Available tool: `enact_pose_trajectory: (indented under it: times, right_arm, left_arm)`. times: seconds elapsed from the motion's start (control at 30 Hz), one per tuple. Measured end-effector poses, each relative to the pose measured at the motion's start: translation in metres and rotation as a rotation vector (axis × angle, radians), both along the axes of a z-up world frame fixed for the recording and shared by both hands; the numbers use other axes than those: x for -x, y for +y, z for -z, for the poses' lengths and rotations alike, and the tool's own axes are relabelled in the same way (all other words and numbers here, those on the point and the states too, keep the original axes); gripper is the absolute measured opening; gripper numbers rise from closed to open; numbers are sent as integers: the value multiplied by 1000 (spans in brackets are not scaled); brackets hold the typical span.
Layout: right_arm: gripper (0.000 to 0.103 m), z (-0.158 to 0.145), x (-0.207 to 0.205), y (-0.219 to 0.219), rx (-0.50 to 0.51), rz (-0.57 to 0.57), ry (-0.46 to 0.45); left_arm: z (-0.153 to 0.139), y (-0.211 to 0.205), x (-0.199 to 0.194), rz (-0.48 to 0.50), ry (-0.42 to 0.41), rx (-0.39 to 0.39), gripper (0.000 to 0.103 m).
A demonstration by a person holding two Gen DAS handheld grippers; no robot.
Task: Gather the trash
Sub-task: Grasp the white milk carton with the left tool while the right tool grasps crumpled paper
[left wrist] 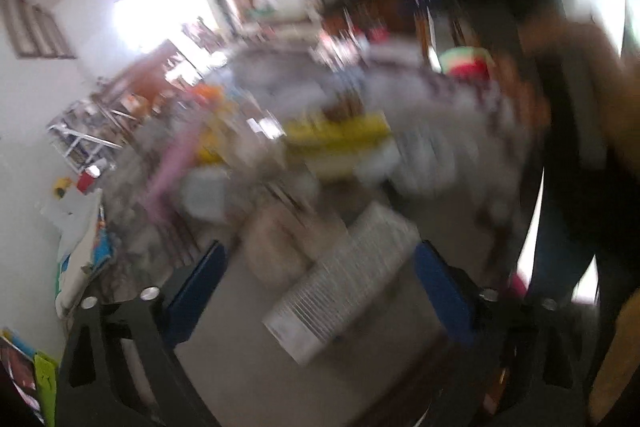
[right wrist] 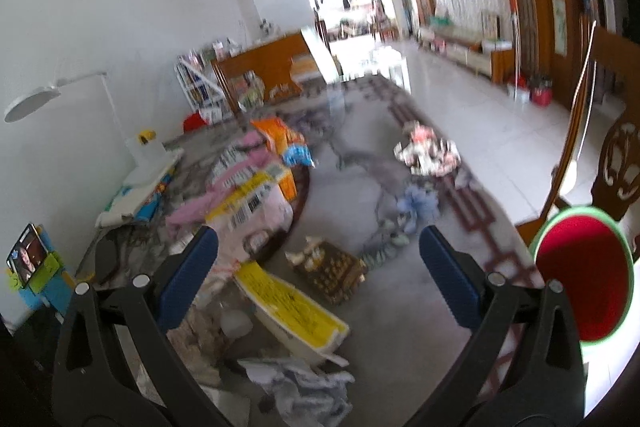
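Observation:
The left wrist view is heavily blurred. My left gripper (left wrist: 320, 287) stands open, pointing down at the grey table (left wrist: 224, 343). A ribbed whitish object (left wrist: 340, 279), hard to identify, lies between its blue fingers (left wrist: 196, 291) and the pads are not pressing on it. Behind it sits a blurred heap of wrappers with a yellow packet (left wrist: 336, 135). My right gripper (right wrist: 318, 267) is open over the table with nothing held. Below its fingers lie a yellow-and-white packet (right wrist: 292, 311), a dark gold-patterned box (right wrist: 332, 271) and crumpled grey paper (right wrist: 300, 387).
A pile of pink, yellow and orange bags (right wrist: 252, 187) fills the table's left side. More crumpled scraps (right wrist: 428, 151) lie further back. A red bin with a green rim (right wrist: 580, 275) stands at the right beside a wooden chair (right wrist: 600, 131). A white lamp (right wrist: 36, 103) and a phone (right wrist: 28, 259) are at the left.

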State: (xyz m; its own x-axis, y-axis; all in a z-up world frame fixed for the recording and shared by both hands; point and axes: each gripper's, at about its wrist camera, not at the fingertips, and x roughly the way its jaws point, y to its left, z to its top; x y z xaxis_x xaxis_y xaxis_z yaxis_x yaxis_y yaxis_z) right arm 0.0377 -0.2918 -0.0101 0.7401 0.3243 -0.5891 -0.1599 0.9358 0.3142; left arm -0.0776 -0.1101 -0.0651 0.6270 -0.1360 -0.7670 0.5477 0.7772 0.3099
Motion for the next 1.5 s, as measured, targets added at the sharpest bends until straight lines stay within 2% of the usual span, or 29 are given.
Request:
enact_pose_trajectory:
  times: [0.1,0.17,0.27,0.37,0.4,0.47,0.5,0.53,0.57,0.73,0.87,1.0,1.1,1.27,1.37,1.43,1.5]
  right_arm:
    - [100,6,-2,2,5,-52,66]
    - [100,8,1,5,40,-74,77]
    - [100,10,4,7,87,-77,71]
    - [100,10,2,2,64,-71,87]
    - [100,9,-1,-2,48,-67,99]
    - [100,5,-11,-12,32,-55,111]
    - [100,1,-16,-15,36,-46,108]
    - [100,-3,-25,-21,50,-22,100]
    - [100,-5,-34,-28,60,6,92]
    - [100,6,-103,-52,86,123,145]
    - [100,27,-154,-50,212,165,159]
    - [100,46,-193,-48,242,183,167]
    - [100,59,-213,-42,276,183,175]
    - [99,87,-233,-20,374,109,228]
    - [90,92,-234,-12,430,89,231]
    - [76,91,-232,-12,454,85,219]
    - [57,87,-229,-16,441,87,213]
  left_arm:
    - [7,-1,-3,1,41,-22,85]
    - [5,1,-8,-14,58,-5,85]
    - [13,8,-24,-45,129,27,82]
    - [26,8,-25,-47,177,14,68]
    - [29,7,-24,-41,178,5,67]
    - [30,5,-25,-31,170,5,59]
    - [27,6,-23,-23,166,21,48]
    - [24,8,-23,-21,169,53,42]
    - [22,8,-24,-22,174,69,41]
    - [8,17,-24,-12,176,233,39]
    - [1,19,-25,4,173,332,39]
    - [6,27,-33,-43,199,408,39]
    - [5,33,-38,-59,189,455,39]
    - [1,40,-42,-71,179,532,39]
    - [0,41,-42,-76,179,550,39]
    - [0,41,-44,-79,181,560,39]
    - [-2,42,-43,-79,171,559,39]
